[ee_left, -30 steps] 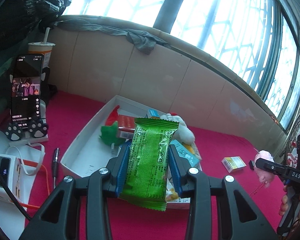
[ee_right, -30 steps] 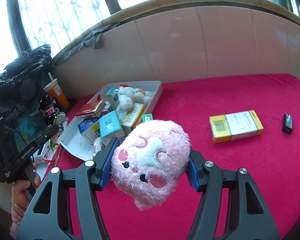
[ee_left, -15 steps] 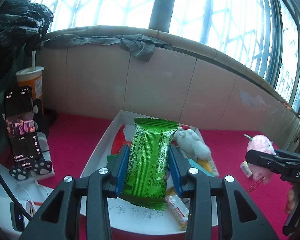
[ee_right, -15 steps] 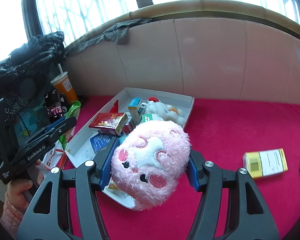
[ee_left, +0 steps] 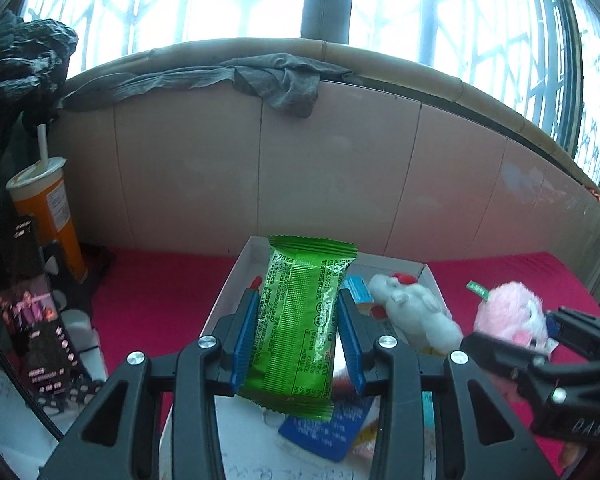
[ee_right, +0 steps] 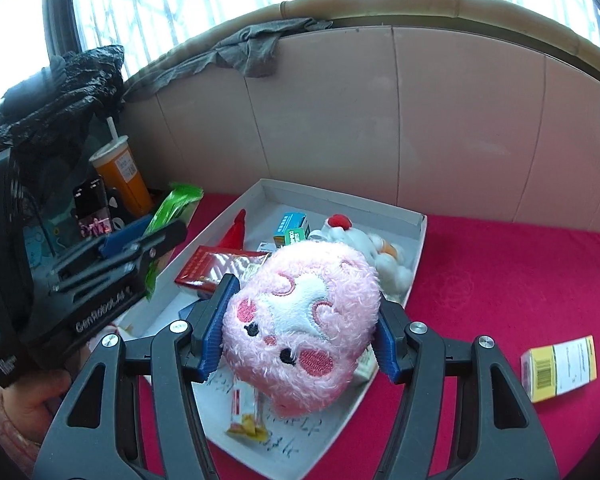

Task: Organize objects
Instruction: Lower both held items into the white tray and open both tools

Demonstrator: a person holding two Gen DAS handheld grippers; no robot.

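Above the white tray (ee_right: 414, 236), the left gripper (ee_left: 298, 340) pinches a green snack packet (ee_left: 300, 320) while the right gripper (ee_right: 300, 332) clamps a pink plush toy (ee_right: 300, 320) over its near end.

Green snack packet (ee_left: 300, 332) upright, clamped over white tray (ee_right: 416, 236); pink plush (ee_right: 304, 320) clamped above it too.

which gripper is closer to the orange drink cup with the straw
Left. The left gripper, holding the green packet, is on the tray's cup side; the right gripper, gripping the pink plush, is over the tray's other side.
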